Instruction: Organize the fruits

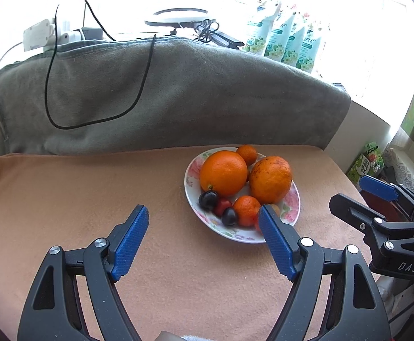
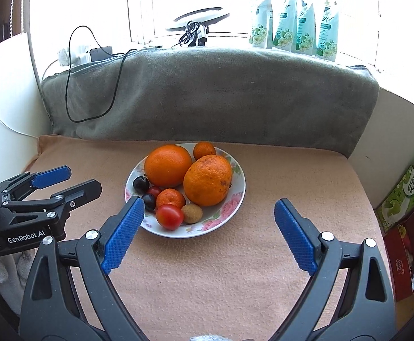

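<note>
Floral plate (image 2: 236,196) sits on peach blanket (image 2: 207,270), approx. centre, w/ all fruit on it. Two big oranges (image 2: 168,165) (image 2: 207,180) side by side, touching. One small mandarin (image 2: 204,150) at far rim, another (image 2: 170,198) at the near side. Red tomato (image 2: 169,216) & brownish longan-like fruit (image 2: 192,213) at near rim, just beside each other. Two dark plums (image 2: 141,184) (image 2: 149,201) on plate's left, small red fruit (image 2: 154,191) between them.

Left hand-held gripper (image 1: 204,221): jaws wide apart, nothing between the pads, hovering over blanket; right pad tip overlaps near plate rim in its own view. Right hand-held gripper (image 2: 209,209): jaws spread wide, empty, near edge of plate between the tips.

Behind: grey blanket (image 2: 207,93) w/ black cable (image 2: 93,91) draped on it, row of refill pouches (image 2: 293,25) on sill.
</note>
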`<state>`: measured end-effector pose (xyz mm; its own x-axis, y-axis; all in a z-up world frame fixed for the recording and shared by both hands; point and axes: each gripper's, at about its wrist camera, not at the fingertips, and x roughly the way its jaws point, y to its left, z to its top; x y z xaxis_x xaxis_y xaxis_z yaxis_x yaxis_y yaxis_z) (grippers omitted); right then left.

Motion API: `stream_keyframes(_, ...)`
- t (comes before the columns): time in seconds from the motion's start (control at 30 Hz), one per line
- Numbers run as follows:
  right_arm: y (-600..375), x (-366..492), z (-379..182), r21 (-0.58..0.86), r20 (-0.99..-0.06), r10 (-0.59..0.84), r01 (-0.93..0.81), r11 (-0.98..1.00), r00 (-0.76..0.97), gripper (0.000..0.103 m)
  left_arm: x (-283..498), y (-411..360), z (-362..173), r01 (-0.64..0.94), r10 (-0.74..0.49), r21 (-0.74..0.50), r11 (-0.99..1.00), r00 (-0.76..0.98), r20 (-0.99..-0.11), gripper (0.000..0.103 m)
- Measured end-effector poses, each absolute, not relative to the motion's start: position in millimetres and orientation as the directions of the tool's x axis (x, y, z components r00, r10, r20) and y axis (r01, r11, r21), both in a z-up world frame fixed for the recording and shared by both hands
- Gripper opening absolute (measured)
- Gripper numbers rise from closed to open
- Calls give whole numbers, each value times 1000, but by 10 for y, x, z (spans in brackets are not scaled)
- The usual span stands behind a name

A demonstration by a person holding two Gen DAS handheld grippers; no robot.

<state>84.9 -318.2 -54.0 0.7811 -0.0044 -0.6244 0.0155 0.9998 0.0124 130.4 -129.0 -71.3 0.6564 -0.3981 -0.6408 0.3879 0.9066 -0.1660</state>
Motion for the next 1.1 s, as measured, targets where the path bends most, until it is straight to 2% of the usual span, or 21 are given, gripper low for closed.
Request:
stream_keyframes(0.4, -3025, 638, -370, -29, -582, -57, 49, 998, 811, 95, 993, -1129, -559, 370, -378, -148, 917, 692, -615, 80)
stream_keyframes(1.1, -2753, 216, -408, 1, -578, -28, 35, 999, 815, 95, 524, -757, -495, 320, -334, -136, 938, 719, -610, 82)
